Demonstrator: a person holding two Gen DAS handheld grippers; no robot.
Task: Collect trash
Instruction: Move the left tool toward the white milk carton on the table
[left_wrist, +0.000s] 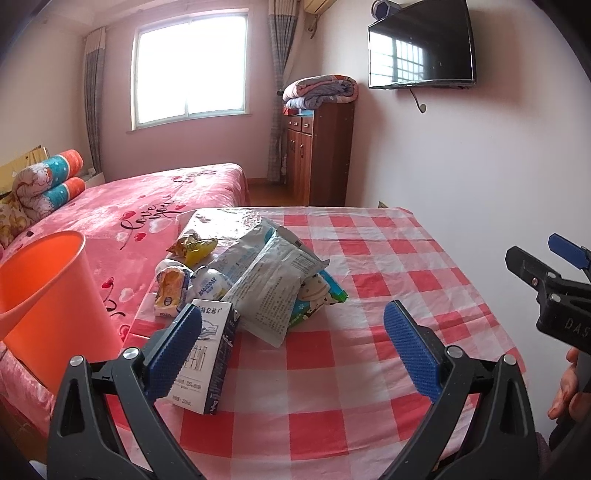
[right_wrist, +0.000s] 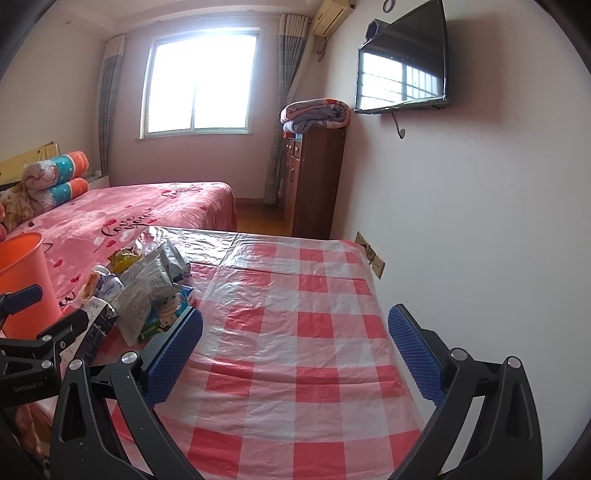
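A pile of trash lies on the red-checked table (left_wrist: 351, 369): a white milk carton (left_wrist: 207, 362), a grey foil bag (left_wrist: 269, 291), a small white bottle (left_wrist: 212, 286), a yellow wrapper (left_wrist: 194, 247) and a green cartoon packet (left_wrist: 317, 295). An orange bin (left_wrist: 48, 302) stands left of the table. My left gripper (left_wrist: 291, 332) is open, its left finger in front of the carton. My right gripper (right_wrist: 295, 332) is open and empty over bare tablecloth, right of the pile (right_wrist: 147, 291). The bin also shows in the right wrist view (right_wrist: 26, 273).
A pink bed (left_wrist: 147, 206) lies behind and left of the table. A wooden cabinet (left_wrist: 317, 155) with folded blankets stands by the wall. A TV (left_wrist: 421, 48) hangs on the right wall. Wall sockets (right_wrist: 373, 258) sit beside the table's far right edge.
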